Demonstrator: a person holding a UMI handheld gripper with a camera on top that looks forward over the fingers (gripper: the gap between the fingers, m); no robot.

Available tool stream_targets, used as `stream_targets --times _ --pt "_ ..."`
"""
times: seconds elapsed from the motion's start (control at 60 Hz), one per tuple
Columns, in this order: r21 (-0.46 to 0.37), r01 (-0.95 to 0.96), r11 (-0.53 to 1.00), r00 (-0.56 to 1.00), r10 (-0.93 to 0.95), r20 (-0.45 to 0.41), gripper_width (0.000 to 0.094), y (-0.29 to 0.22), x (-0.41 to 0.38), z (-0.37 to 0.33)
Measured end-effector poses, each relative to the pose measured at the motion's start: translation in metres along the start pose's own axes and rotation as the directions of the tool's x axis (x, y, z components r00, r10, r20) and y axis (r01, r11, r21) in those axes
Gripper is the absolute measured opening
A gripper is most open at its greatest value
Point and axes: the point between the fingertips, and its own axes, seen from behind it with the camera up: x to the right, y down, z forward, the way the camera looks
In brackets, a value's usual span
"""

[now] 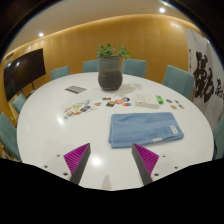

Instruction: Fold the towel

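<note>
A light blue towel (146,128) lies flat on the round white table (50,125), folded into a rectangle, just beyond my fingers and a little to the right. My gripper (111,160) hovers above the table's near edge. Its two fingers, with magenta pads (77,156), stand wide apart with only bare table between them. Nothing is held.
A potted plant (110,66) stands at the table's centre. Cards and small objects (100,102) lie scattered beyond the towel, with a dark phone-like item (76,89) further back. Teal chairs (177,79) ring the table. A dark screen (25,68) hangs on the left wall.
</note>
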Motion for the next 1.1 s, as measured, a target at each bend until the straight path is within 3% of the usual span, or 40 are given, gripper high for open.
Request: stream_targets --times 0.183,0.3,0.383,0.433,0.467,0.483,0.617,0.733,0.9,0.967,1.1 --pt "-0.012 0.014 1.000 0.995 -0.015 -0.095 0.0865 -0.025 0.013 0.132" --pt "-0.043 0.027 0.999 0.991 -0.032 -0.127 0.0788 -0.021 0.023 0.181" --pt "-0.027 0.093 0.995 0.984 -0.096 -0.151 0.0593 -0.022 0.029 0.193" --pt "-0.010 0.140 0.990 0.980 -0.140 -0.144 0.0362 -0.024 0.026 0.194" --pt "-0.008 0.167 0.986 0.975 -0.166 -0.149 0.0159 -0.024 0.027 0.194" --pt "-0.008 0.179 0.984 0.971 -0.178 -0.161 0.0106 -0.024 0.029 0.194" --pt "-0.037 0.152 0.988 0.981 -0.155 -0.117 0.0072 -0.023 0.023 0.193" --pt "-0.054 0.003 0.999 0.999 -0.001 0.037 0.0072 -0.037 -0.009 0.167" --pt "0.003 -0.216 0.976 0.941 0.208 0.268 0.0071 -0.109 -0.036 0.097" --pt "0.038 -0.258 0.965 0.932 0.239 0.271 0.0072 -0.130 -0.008 0.085" --pt "0.037 -0.242 0.969 0.964 0.236 0.125 0.0083 -0.113 0.082 0.111"
